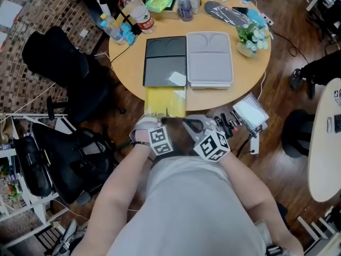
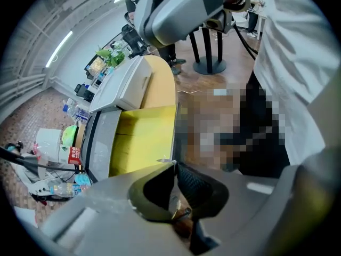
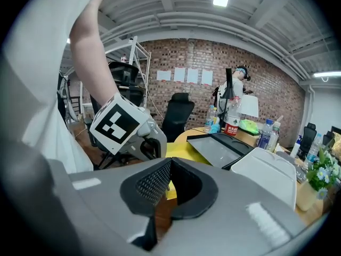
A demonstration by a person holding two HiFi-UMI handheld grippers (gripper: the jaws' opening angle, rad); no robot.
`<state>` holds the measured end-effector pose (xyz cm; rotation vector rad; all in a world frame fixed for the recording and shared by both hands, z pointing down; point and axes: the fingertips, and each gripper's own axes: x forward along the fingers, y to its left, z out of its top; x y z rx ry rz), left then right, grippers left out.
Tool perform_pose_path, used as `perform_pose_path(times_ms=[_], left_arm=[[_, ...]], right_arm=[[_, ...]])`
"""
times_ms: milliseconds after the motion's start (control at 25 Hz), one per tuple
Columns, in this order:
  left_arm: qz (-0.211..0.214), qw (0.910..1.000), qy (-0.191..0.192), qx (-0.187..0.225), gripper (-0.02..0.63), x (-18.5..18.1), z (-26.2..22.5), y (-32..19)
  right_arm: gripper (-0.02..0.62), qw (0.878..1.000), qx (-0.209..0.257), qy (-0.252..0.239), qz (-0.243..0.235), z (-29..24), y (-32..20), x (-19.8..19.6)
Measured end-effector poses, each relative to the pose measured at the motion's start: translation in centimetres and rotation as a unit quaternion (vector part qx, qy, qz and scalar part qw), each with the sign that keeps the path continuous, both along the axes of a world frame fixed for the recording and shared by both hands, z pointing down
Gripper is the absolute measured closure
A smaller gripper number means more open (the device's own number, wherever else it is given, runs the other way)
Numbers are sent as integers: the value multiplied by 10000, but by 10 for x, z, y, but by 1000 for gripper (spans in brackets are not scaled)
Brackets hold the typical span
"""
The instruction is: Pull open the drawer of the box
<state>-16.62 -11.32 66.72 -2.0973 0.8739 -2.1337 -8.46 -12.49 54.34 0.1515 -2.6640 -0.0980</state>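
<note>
Our left hand-held gripper (image 2: 173,167) clamps the near edge of the yellow drawer (image 1: 165,101), which juts from the dark box (image 1: 165,63). Our right hand-held gripper (image 3: 169,164), beside it, is closed and empty.

We take the yellow drawer (image 1: 165,101) as our mark. Above it the air is open. To its left we find bare floor (image 1: 133,108) before the black office chair (image 1: 64,63) closes that side. To its right a white device on a stand (image 1: 250,113) stands near. Beyond it the dark box (image 1: 165,62) and grey tray (image 1: 209,58) lie side by side, filling the table's (image 1: 128,57) middle, with bottles (image 1: 139,12) and a potted plant (image 1: 250,36) farther back. At its near end our left gripper (image 2: 171,164) and right gripper (image 3: 169,164) crowd the approach
</note>
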Motion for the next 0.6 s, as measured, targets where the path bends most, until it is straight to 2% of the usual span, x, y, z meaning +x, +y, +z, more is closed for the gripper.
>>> perform_pose_path(times_ms=[400, 600], left_arm=[[-59, 9998, 98, -173, 578, 6, 12, 22], [-39, 9998, 122, -133, 577, 8, 21, 29]], right_arm=[[594, 9999, -11, 55, 88, -1, 12, 5], [594, 9998, 17, 147, 167, 3, 16, 11]])
